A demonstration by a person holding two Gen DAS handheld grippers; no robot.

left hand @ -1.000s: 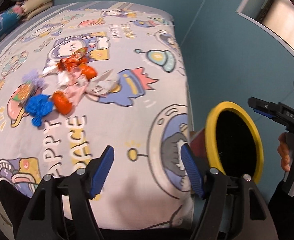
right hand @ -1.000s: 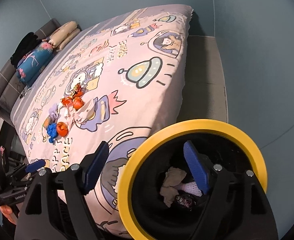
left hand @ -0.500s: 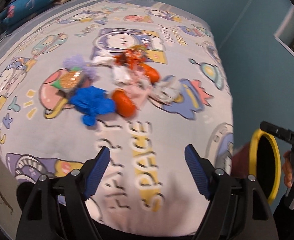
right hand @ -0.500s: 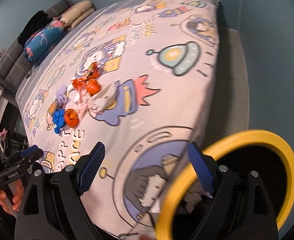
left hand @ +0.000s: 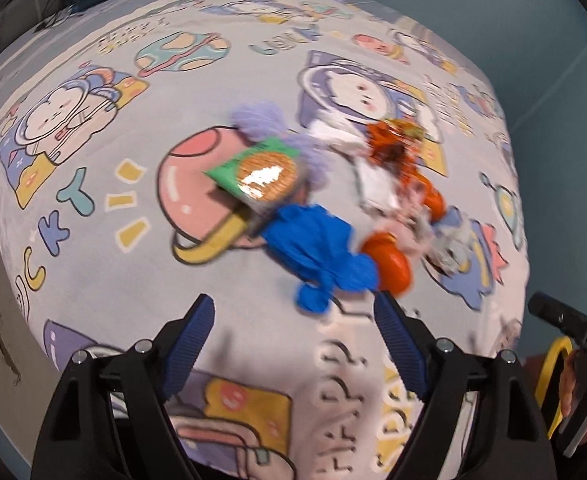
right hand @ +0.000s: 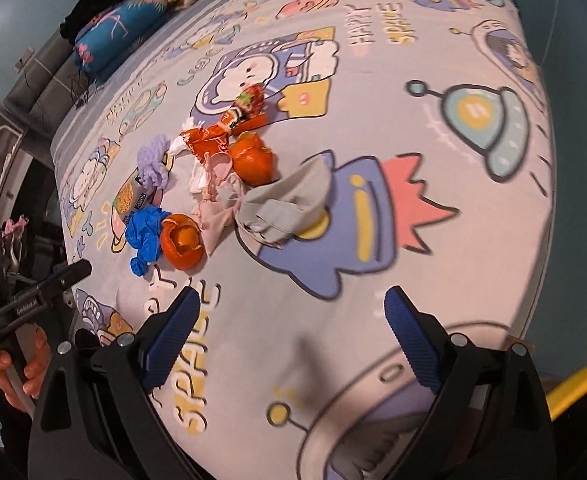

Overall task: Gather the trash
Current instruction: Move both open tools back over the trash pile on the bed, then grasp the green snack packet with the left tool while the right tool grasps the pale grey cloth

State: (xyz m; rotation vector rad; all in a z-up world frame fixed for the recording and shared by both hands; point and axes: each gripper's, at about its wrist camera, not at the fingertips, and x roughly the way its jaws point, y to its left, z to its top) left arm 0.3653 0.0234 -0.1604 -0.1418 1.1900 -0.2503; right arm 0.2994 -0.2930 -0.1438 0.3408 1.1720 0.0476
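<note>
A pile of trash lies on the cartoon-print bed cover (left hand: 93,208): a blue glove (left hand: 317,248), orange peels (left hand: 389,264), a green snack packet (left hand: 257,172), a purple tuft (left hand: 261,120), orange wrappers (left hand: 393,148) and pale crumpled paper (right hand: 289,204). My left gripper (left hand: 293,328) is open and empty, just short of the blue glove. My right gripper (right hand: 289,320) is open and empty above the bed's near part, short of the pile; the glove (right hand: 145,232) and a peel (right hand: 181,240) lie ahead to its left.
The yellow-rimmed bin (right hand: 577,384) stands off the bed's corner at lower right, and its rim also shows in the left wrist view (left hand: 549,384). Pillows and folded bedding (right hand: 121,28) lie at the head of the bed. Blue walls surround the bed.
Both grippers have swung away from the bin and moved toward the trash pile, which now looms larger. The bin has slid to the frame edge in both views.
</note>
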